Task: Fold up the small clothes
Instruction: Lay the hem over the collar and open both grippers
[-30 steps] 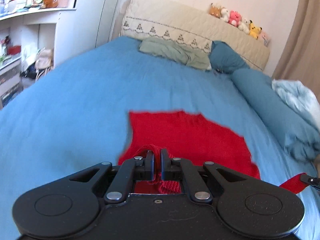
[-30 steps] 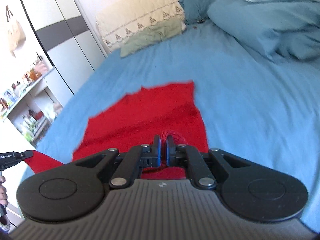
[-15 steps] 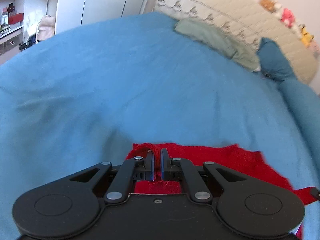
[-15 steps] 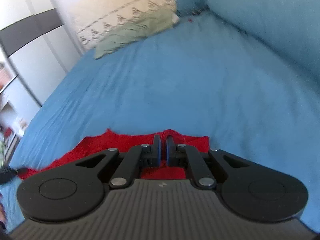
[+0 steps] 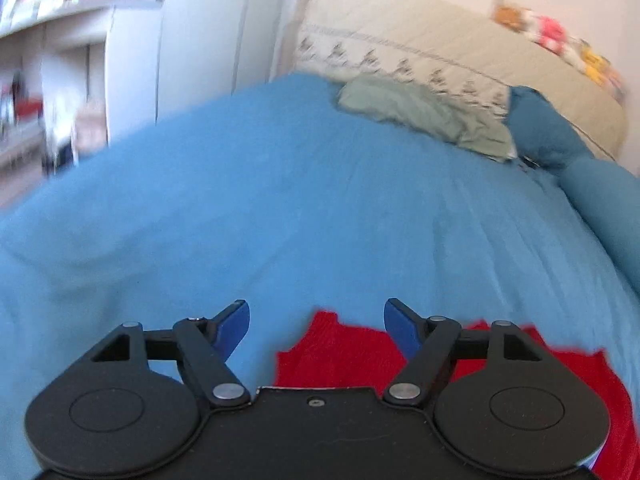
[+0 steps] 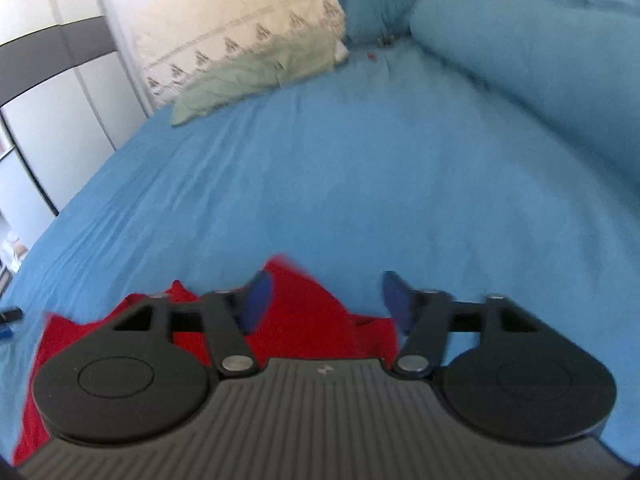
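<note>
A red knitted garment (image 5: 344,356) lies flat on the blue bedspread (image 5: 280,208), mostly hidden under my grippers. My left gripper (image 5: 316,328) is open and empty, with its blue pads (image 5: 236,326) spread wide just above the garment's far left corner. In the right wrist view the red garment (image 6: 304,312) lies below my right gripper (image 6: 326,300), which is open and empty over the garment's far right corner. The tip of the left gripper (image 6: 10,316) shows at the left edge of the right wrist view.
A crumpled pale green cloth (image 5: 424,116) lies at the head of the bed by the beige headboard (image 5: 440,48). Blue pillows (image 6: 520,64) run along the right side. A white wardrobe (image 5: 192,40) and shelves (image 5: 48,80) stand to the left.
Both grippers carried the garment's near edge forward over itself, then opened and let go. The red cloth now lies folded beneath them.
</note>
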